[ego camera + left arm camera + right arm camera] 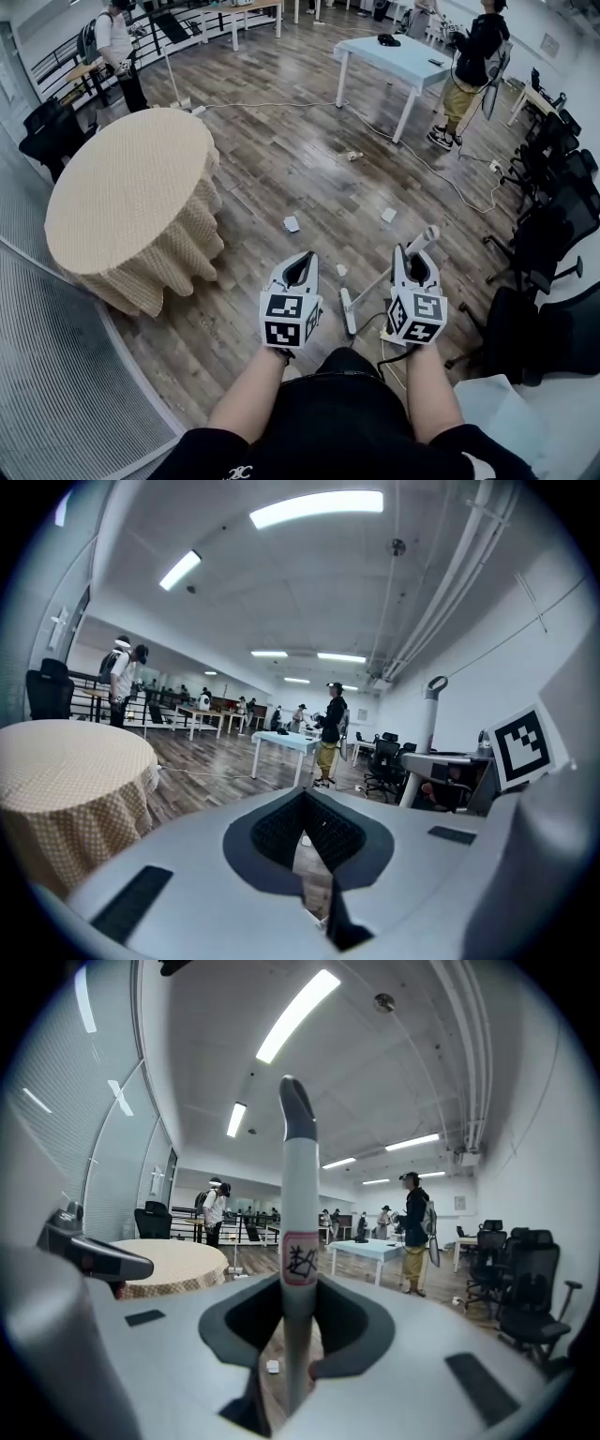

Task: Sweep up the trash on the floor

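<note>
Squarely ahead: scraps on the floor, broom gripped

Trash lies scattered on the wooden floor. A small scrap sits just beyond the broom head at its 12 o'clock. A larger paper piece lies at 11 o'clock and another at 1 o'clock. A crumpled bit is well apart, farther out at 12. Nothing looks gathered, so I judge the sweeping not yet under way.

The broom handle runs up through the right gripper, whose fingers are clenched on it; a hand-marked label shows on the handle there. The left gripper hangs at the broom's 9 o'clock, fingers pressed together on nothing. Both forearms reach forward and down, roughly parallel.

To sweep well, the head should probably be set down past the 12 o'clock scrap. Short inward strokes could then herd the pieces into one pile before going after the far bit.

A white cable snakes across the floor beyond that bit, and strokes carried that far could snag it. Office chairs line the 3 o'clock side, clear of the litter.
</note>
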### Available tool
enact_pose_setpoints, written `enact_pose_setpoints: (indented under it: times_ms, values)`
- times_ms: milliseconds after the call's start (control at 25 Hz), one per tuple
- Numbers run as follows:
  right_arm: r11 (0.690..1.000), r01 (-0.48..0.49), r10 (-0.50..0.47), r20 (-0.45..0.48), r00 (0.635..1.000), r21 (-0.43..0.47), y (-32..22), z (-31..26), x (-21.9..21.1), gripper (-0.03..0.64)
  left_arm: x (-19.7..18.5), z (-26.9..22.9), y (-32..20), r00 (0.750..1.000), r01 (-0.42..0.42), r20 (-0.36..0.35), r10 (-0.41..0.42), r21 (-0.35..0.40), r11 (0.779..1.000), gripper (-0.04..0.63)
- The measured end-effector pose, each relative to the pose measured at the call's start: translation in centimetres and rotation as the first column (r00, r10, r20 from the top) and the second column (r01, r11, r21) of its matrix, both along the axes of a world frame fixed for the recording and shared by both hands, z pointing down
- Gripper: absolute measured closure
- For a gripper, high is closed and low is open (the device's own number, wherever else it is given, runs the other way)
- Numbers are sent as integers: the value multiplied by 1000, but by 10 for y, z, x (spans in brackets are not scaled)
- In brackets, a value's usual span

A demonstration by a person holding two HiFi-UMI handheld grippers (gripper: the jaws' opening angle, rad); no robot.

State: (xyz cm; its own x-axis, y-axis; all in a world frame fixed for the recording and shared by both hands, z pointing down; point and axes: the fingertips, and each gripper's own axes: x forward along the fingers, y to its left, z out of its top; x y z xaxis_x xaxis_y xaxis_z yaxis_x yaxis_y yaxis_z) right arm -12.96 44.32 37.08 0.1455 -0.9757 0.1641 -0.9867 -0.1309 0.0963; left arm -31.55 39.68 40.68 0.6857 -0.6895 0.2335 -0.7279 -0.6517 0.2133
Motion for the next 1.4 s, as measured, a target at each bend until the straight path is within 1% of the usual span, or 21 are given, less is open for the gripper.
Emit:
enact_pose_setpoints:
  times_ms: [120, 280, 600, 800, 920, 1040, 1120, 1200, 1400]
  values:
    - [1000, 2, -2, -13, 1000, 4, -11, 4, -3, 515, -15, 6, -9, 1000, 10, 3, -10, -9, 1000, 600]
    - [1000, 2, -2, -23, 1000, -2, -31, 14, 0, 515, -21, 15, -24, 1000, -2, 30, 2, -18, 1000, 600]
    - [997, 6, -6, -1, 1000, -76, -70, 61, 26, 515, -13, 29, -75, 998, -16, 65, 17, -21, 1000, 600]
    - [989, 40, -39, 11, 999, -143, -98, 94, 35, 515, 12, 42, -115, 994, -54, 91, 55, -15, 998, 600]
    - [981, 55, -51, 23, 998, -188, -111, 113, 44, 515, 33, 47, -137, 991, -91, 91, 94, -40, 995, 600]
    - [972, 73, -69, 26, 997, -223, -126, 135, 56, 515, 52, 55, -162, 990, -108, 90, 113, -65, 992, 600]
    - [964, 69, -64, 30, 998, -255, -137, 151, 66, 517, 63, 64, -177, 988, -117, 92, 126, -90, 989, 600]
    - [955, 71, -63, 36, 997, -288, -147, 165, 75, 517, 73, 74, -189, 985, -129, 102, 141, -112, 985, 600]
    - [930, 108, -99, 43, 994, -352, -173, 200, 90, 517, 94, 102, -209, 977, -149, 131, 171, -164, 975, 600]
